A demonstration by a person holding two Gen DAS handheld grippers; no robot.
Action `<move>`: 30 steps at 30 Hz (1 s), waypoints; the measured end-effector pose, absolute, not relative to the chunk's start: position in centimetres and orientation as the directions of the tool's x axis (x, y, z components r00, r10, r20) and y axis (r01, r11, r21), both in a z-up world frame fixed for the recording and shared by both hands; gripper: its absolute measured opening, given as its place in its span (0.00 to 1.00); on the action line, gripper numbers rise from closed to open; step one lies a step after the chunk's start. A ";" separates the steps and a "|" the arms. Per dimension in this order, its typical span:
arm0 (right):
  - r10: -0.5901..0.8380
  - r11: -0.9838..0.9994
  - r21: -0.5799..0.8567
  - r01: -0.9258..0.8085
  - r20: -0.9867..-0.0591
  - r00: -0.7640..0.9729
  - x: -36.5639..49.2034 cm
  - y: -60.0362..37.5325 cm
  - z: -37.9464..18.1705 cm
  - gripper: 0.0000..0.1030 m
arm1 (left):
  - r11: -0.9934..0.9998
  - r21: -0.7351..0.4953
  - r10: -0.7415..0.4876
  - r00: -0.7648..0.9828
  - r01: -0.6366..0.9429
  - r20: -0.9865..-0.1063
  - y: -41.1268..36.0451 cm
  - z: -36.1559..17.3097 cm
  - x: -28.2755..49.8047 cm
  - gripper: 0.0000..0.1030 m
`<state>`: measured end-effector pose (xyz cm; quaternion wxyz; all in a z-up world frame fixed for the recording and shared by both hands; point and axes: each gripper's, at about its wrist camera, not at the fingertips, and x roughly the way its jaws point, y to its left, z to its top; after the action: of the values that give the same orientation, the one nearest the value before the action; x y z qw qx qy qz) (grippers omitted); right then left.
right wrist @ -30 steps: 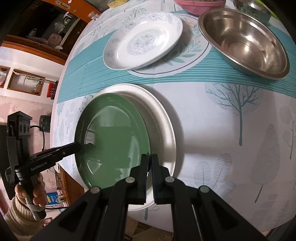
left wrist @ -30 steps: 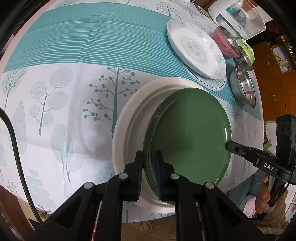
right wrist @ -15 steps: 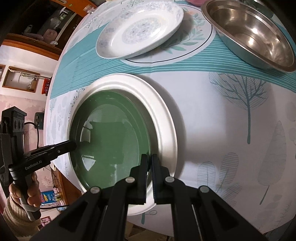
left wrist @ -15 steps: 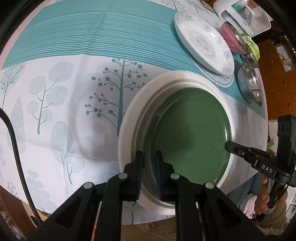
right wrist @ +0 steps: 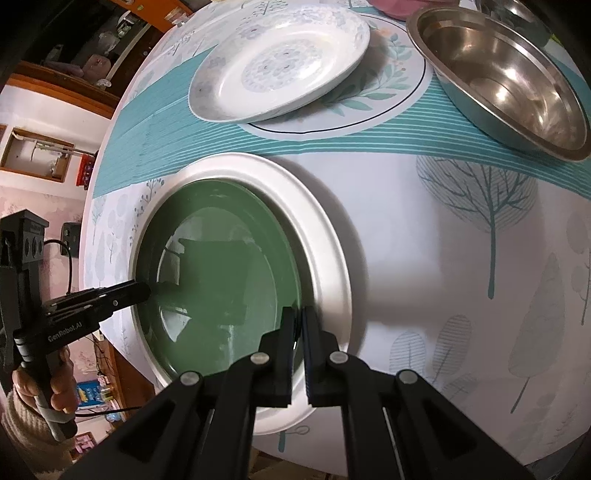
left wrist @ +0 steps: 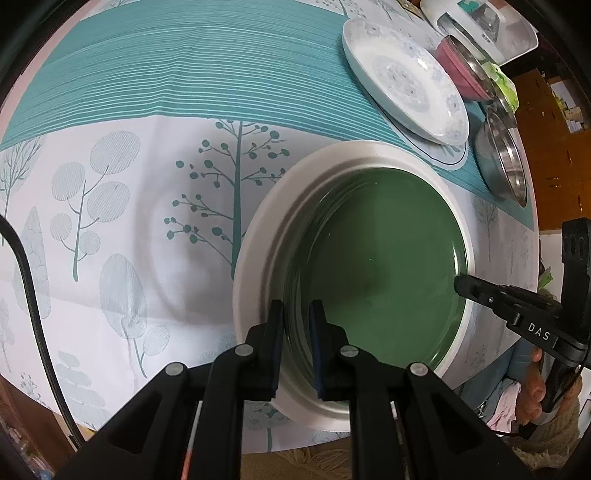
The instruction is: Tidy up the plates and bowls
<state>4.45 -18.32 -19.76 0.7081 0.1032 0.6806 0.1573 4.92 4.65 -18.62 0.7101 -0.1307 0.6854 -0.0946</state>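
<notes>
A dark green plate [left wrist: 380,258] [right wrist: 221,280] sits level inside the well of a large white plate [left wrist: 258,229] [right wrist: 317,221] on the tree-print tablecloth. My left gripper [left wrist: 297,317] is shut on the green plate's near rim in the left wrist view. My right gripper [right wrist: 299,317] is shut on the opposite rim. Each gripper shows in the other's view, the right gripper [left wrist: 461,286] at the plate's right edge and the left gripper [right wrist: 144,291] at its left edge. A hand holds each handle.
A white plate with a pale blue flower pattern [left wrist: 402,77] [right wrist: 277,62] rests tilted on a round mat behind. A steel bowl [left wrist: 506,173] [right wrist: 498,81] stands to the right, with a pink bowl [left wrist: 458,62] and a white appliance [left wrist: 480,26] beyond. The table edge runs close below the white plate.
The green plate, earlier tilted and hanging over the white plate's edge, has come down and now lies centred inside it. Both grippers stayed shut on its rim.
</notes>
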 end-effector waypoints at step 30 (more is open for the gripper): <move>0.355 0.927 0.338 -0.159 -0.930 0.091 4.0 -18.2 -16.5 0.27 | 0.946 -0.322 -0.314 0.169 -0.023 -0.934 3.9 -12.8 5.3 0.60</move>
<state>4.00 -18.16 -16.48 0.7348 0.0753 0.6510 0.1749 5.30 3.88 -12.76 0.7531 -0.1323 0.6372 -0.0966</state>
